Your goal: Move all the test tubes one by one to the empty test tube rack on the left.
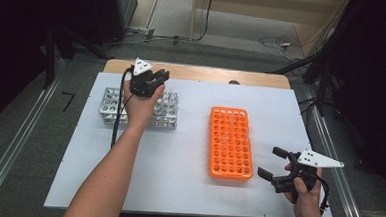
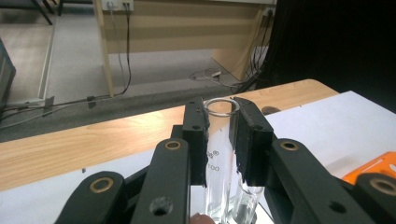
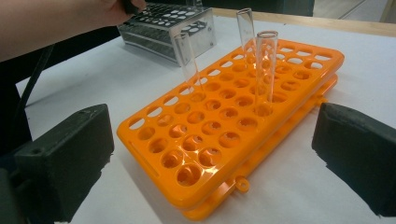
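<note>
My left gripper (image 1: 160, 77) hovers over the far right part of a metal test-tube rack (image 1: 110, 104) at the back left of the table. In the left gripper view its jaws (image 2: 220, 135) are shut on an upright clear glass tube (image 2: 219, 109), gripped just below the rim. A second tube (image 2: 245, 205) stands right below. An orange plastic rack (image 1: 231, 160) lies mid-table, and three clear tubes (image 3: 265, 70) stand in its far holes. My right gripper (image 1: 270, 162) rests near the orange rack's (image 3: 205, 154) front right corner, open, with nothing between its pads (image 3: 65, 158).
A white sheet (image 1: 177, 178) covers the wooden table, whose bare far edge (image 2: 93, 140) shows beyond the metal rack (image 3: 173, 23). The person's left forearm (image 1: 112, 169) crosses the front left. Cables lie on the floor behind the table.
</note>
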A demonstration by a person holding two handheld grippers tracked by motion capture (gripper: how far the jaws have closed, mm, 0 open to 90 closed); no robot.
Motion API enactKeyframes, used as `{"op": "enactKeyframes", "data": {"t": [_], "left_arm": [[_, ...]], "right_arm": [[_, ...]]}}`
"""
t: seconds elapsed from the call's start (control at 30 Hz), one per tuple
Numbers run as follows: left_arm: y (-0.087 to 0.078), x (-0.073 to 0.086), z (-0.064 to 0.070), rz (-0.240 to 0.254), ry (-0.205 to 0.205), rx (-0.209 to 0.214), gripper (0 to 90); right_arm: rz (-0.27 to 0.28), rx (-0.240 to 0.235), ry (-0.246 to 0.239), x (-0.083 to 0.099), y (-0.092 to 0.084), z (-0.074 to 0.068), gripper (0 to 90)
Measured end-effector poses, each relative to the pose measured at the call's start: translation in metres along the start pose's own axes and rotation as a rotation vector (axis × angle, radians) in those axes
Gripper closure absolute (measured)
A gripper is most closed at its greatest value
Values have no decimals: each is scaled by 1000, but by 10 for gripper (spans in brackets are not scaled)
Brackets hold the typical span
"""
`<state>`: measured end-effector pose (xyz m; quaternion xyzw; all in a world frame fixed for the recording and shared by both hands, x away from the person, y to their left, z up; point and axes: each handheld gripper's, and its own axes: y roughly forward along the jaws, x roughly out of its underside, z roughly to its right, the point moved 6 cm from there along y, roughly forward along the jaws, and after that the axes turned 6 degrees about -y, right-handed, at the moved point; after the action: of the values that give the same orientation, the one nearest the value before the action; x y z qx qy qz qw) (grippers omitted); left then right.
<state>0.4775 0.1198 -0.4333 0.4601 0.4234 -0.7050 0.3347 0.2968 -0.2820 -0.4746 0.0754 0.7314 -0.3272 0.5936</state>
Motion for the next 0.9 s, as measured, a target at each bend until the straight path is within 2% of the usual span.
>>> {"op": "enactKeyframes", "data": {"t": [0.07,0.23,0.37,0.5,0.6,0.83,0.9], "left_arm": [[1,3,1,-13,9,-2,757],[4,10,-2,-56,-18,-16,757],[6,18,-1,-99,-1,-29,755],[6,21,0,-124,1,-34,751],[6,23,1,-147,18,-42,750],[5,28,-1,-186,-4,-34,723],[4,28,-1,-188,-9,-33,690]], "right_arm": [[0,0,0,0,0,0,0],[-2,-1,1,0,1,-1,0],[-4,-2,-5,0,2,-1,0],[-4,-3,-7,0,2,-1,0],[-7,-5,-4,1,3,-2,0],[-9,-7,0,1,4,-2,0],[-9,-8,0,1,4,-2,0]]}}
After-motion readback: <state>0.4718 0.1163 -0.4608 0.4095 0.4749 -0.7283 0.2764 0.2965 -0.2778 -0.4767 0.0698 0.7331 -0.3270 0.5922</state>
